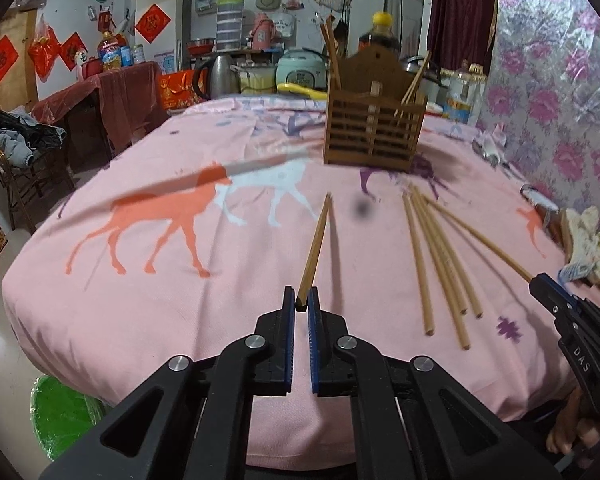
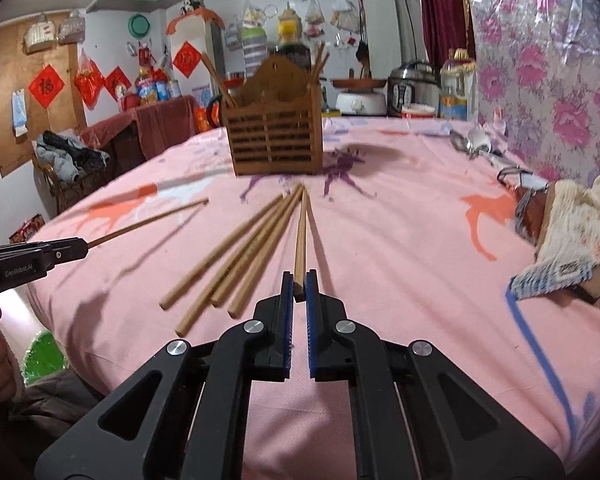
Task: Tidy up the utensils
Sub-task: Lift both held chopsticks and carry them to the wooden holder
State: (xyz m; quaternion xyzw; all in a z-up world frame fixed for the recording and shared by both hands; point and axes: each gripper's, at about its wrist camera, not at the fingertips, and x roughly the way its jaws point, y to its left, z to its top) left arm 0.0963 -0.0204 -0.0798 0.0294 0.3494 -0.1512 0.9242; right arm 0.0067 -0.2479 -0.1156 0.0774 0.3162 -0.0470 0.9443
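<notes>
Wooden chopsticks are the job here. The left gripper point(image 1: 302, 300) is closed on the thick end of one chopstick point(image 1: 315, 242), which points straight ahead of it — the right gripper point(image 2: 299, 286) likewise pinches its own chopstick point(image 2: 300, 236). Four loose chopsticks point(image 2: 236, 256) lie on the pink cloth point(image 2: 400, 248), just left of the right gripper. Ahead of both tools stands the slatted wooden holder point(image 2: 275, 136), already holding a few sticks. To do this well, each stick should probably be lifted clear, tipped upright and lowered tip-first into a compartment — slowly, so it does not catch the rim.
</notes>
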